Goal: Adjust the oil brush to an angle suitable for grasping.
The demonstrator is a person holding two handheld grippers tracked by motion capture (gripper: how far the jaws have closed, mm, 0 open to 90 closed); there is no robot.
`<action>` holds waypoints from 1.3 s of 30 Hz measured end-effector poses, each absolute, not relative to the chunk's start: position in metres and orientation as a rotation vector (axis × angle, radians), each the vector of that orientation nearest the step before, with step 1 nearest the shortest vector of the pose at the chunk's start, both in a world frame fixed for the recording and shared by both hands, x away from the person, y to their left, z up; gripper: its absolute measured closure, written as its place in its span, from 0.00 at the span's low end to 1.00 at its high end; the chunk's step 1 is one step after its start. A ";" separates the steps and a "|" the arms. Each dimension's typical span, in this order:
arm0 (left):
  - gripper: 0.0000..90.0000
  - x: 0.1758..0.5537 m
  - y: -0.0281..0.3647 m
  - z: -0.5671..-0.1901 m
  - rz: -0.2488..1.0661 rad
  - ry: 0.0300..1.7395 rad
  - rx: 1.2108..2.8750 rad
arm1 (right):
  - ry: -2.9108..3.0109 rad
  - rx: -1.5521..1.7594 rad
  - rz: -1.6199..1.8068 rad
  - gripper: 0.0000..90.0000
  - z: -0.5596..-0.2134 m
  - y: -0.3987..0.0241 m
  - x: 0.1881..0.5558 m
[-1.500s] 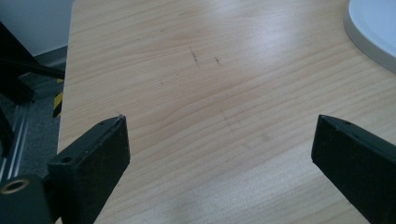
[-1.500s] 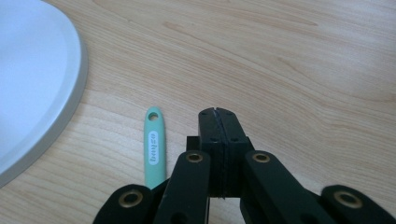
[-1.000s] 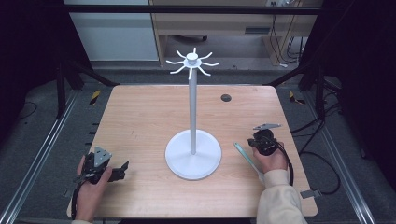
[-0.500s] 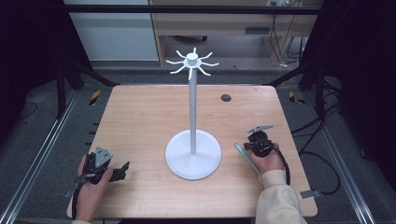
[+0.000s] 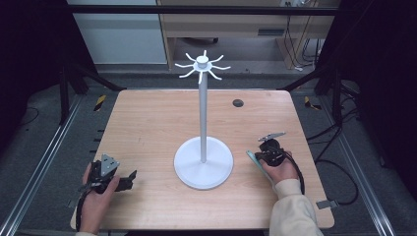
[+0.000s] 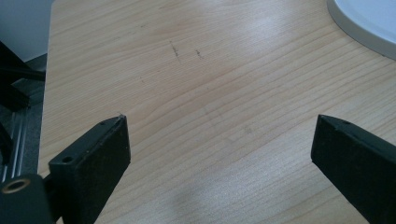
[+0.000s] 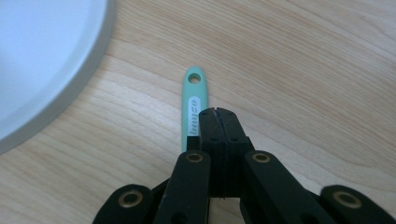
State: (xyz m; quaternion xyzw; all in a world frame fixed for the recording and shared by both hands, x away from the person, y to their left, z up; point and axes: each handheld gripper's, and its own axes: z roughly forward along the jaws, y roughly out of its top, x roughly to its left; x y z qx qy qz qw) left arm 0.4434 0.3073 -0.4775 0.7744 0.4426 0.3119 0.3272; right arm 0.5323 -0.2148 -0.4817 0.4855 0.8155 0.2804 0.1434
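Mint-green handle (image 7: 192,105) lies flat on the table (image 5: 147,128), on the person's right side, just beside the round base of the white stand (image 5: 203,162). Free end of the handle has a small hanging hole and a white label with lettering; it points toward the far side of the right gripper view. The rest runs back under the claw and is hidden there, so what the tool is cannot be told.

Right claw (image 7: 215,114): jaws pressed together, tips meeting with no gap. Handle sits just to the left of the closed tips and partly beneath them, not between the pads. In the high view the right claw (image 5: 269,150) sits low over the table beside the base, held in the person's right hand (image 5: 280,167).

Left claw (image 6: 219,154): jaws spread wide, bare wood between them. In the high view the left claw (image 5: 129,178) rests near the table's near-left corner, well apart from the stand.

Stand: upright pole, ring of short hooks at top, all bare.
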 end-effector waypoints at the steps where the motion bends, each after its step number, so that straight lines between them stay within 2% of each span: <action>1: 0.05 0.443 0.307 -0.477 0.816 1.159 2.029 | 2.359 1.389 0.809 1.00 -0.482 -0.213 0.532; 27: 0.05 0.444 0.309 -0.476 0.814 1.167 2.028 | 2.393 1.362 0.814 1.00 -0.483 -0.213 0.530; 39: 0.05 0.444 0.306 -0.477 0.817 1.155 2.050 | 2.551 1.217 0.857 1.00 -0.481 -0.200 0.516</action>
